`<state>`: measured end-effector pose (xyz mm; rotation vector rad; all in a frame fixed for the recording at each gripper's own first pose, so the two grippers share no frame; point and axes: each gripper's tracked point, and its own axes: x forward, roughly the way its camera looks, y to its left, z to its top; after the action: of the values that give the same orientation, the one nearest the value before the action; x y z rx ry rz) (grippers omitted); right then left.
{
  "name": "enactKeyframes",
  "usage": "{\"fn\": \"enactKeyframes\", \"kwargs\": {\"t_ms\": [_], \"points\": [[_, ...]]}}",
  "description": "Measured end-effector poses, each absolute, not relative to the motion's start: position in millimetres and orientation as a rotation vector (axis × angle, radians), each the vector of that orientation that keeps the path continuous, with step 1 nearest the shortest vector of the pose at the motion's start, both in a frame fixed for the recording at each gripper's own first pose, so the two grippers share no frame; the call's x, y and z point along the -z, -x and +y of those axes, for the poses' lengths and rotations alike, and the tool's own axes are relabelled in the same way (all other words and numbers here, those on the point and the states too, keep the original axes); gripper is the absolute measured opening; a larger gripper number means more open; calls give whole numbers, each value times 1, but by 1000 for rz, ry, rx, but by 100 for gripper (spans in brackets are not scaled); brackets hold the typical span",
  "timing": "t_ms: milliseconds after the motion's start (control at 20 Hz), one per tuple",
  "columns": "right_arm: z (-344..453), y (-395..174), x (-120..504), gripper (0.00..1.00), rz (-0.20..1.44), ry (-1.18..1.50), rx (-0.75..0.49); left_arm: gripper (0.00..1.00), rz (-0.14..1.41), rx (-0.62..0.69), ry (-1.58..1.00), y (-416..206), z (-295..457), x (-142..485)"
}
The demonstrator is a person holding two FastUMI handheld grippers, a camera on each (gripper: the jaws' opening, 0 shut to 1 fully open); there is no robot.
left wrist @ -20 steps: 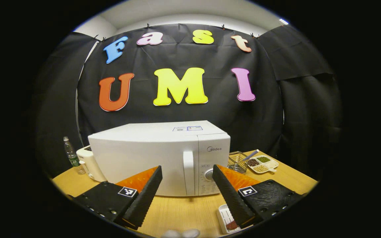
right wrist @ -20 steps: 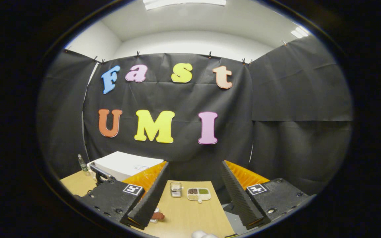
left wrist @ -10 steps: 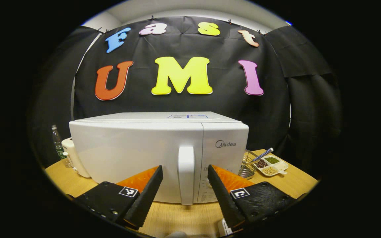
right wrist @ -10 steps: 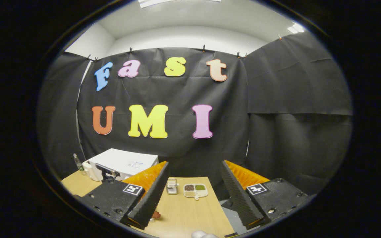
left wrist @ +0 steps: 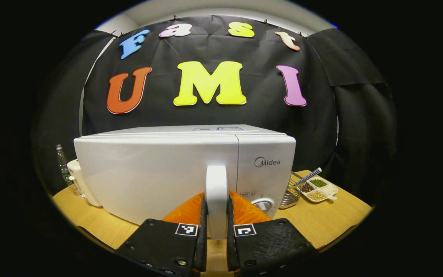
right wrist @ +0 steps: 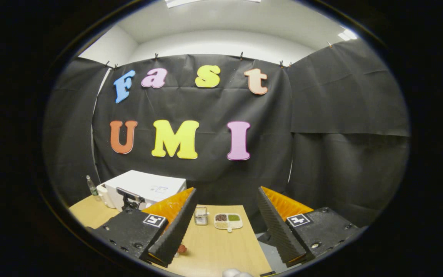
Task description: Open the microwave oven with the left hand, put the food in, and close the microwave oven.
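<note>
The white microwave (left wrist: 148,169) stands on the wooden table (left wrist: 321,223) with its door closed. My left gripper (left wrist: 216,202) is shut on the upright white door handle (left wrist: 216,181), one finger pressing on each side. In the right gripper view the microwave (right wrist: 144,184) sits at the far left, with the left gripper's body (right wrist: 129,199) in front of it. My right gripper (right wrist: 226,190) hangs open above the table with nothing between its fingers. A reddish piece of food (right wrist: 182,249) peeks out beside its left finger, mostly hidden.
Right of the microwave stand a wire basket (left wrist: 288,192) holding a striped stick (left wrist: 308,176) and a divided dish of beans (left wrist: 317,189). A plastic bottle (left wrist: 60,161) and a white appliance (left wrist: 81,182) sit to its left. The table's right edge (right wrist: 258,246) runs under my right gripper.
My left gripper moved in to the microwave and closed on the door handle. The right gripper stayed open and hardly shifted.
</note>
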<state>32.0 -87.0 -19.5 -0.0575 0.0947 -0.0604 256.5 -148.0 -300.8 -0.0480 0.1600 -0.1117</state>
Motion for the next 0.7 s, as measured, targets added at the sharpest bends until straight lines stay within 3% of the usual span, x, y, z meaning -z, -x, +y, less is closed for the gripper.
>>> {"fn": "enactKeyframes", "kwargs": {"t_ms": [50, 100, 150, 500, 550, 700], "points": [[-86, -30, 19, 91, 98, 57, 60, 16, 163, 108, 48, -255, -147, 301], [-88, -30, 19, 92, 96, 58, 64, 5, 167, 108, 47, -254, -148, 302], [-88, -29, 18, 91, 94, 59, 65, 12, 171, 110, 43, -252, -148, 302], [-85, -21, 14, 91, 86, 74, 60, 12, 193, 119, 41, -250, -145, 304], [-85, -20, 14, 99, 88, 73, 59, 12, 194, 120, 40, -250, -145, 303], [-81, -19, 12, 99, 82, 82, 51, 10, 175, 122, 26, -233, -142, 303]]}}
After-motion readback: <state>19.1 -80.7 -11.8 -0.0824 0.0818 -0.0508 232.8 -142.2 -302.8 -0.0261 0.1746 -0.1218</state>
